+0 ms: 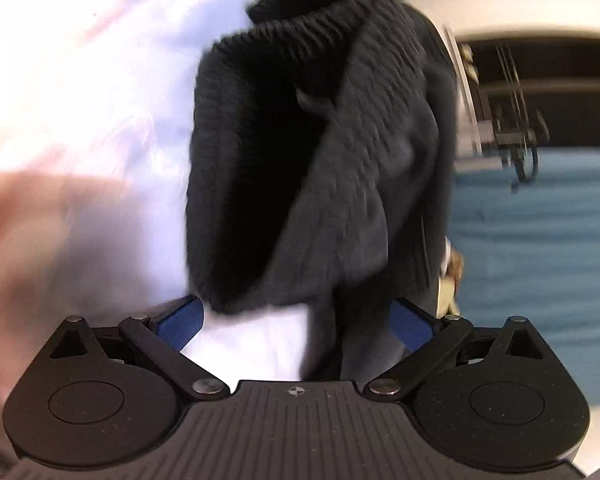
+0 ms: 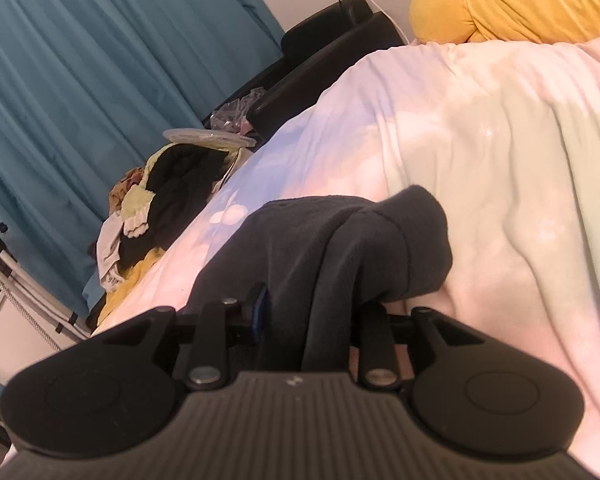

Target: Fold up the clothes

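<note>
Dark knit garment (image 2: 332, 248) lies bunched on the pale blanket (image 2: 500, 160), near edge; right gripper (image 2: 308, 312) is clamped on a gathered fold; left gripper (image 1: 296, 320) stands spread wide, cloth between its pads, ungripped. Advice: close left on one layer only; draw taut before folding.

Black ribbed sweater (image 1: 340, 152) — pastel blanket (image 2: 480, 128).

We see our left black two-finger gripper (image 1: 296, 320) with blue-padded fingers (image 1: 182, 322) spread wide apart, while our right black two-finger gripper (image 2: 308, 312) has its fingers drawn close, pinching dark cloth.
</note>
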